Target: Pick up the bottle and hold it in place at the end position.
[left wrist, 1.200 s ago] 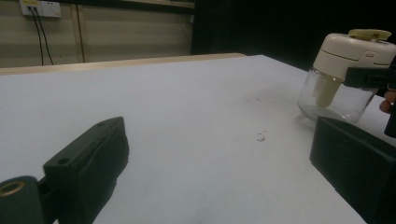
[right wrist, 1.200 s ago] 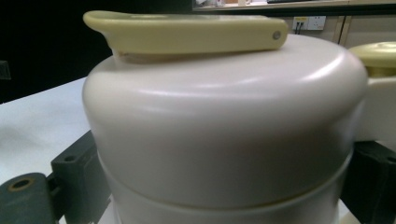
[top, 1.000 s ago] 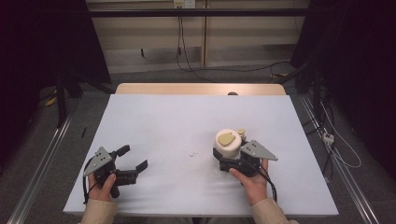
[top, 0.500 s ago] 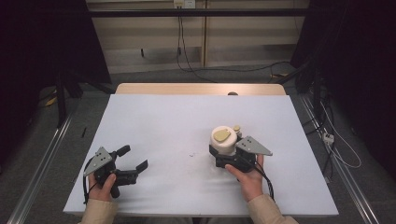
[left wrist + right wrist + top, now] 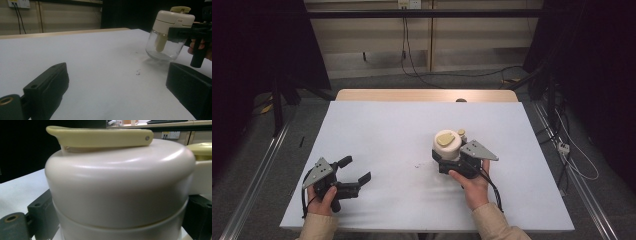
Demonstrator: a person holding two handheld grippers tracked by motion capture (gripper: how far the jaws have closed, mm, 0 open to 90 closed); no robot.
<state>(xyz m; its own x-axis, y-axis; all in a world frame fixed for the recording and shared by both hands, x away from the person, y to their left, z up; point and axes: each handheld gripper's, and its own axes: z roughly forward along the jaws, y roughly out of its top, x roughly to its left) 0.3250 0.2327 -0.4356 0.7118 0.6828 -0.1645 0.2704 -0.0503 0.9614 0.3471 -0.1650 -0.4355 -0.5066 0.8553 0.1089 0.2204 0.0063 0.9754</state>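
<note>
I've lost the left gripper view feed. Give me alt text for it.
A glass jar with a cream lid is clamped by the right gripper at upper right, tilted over the white table. The left gripper stands open in the foreground.

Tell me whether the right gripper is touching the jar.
Touching. In the left gripper view the right gripper has its black jaws clamped against the jar just below its cream lid.

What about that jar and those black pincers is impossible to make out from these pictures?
- Jar base: in the left gripper view it looks tilted; whether it touches the table cannot be told.
- Jar contents: too blurred through the glass; the high view shows its cream lid from above.
- Right gripper grip: in its own view the lid hides where the jaws meet the jar.
- Small dark specks: too small to identify.
</note>
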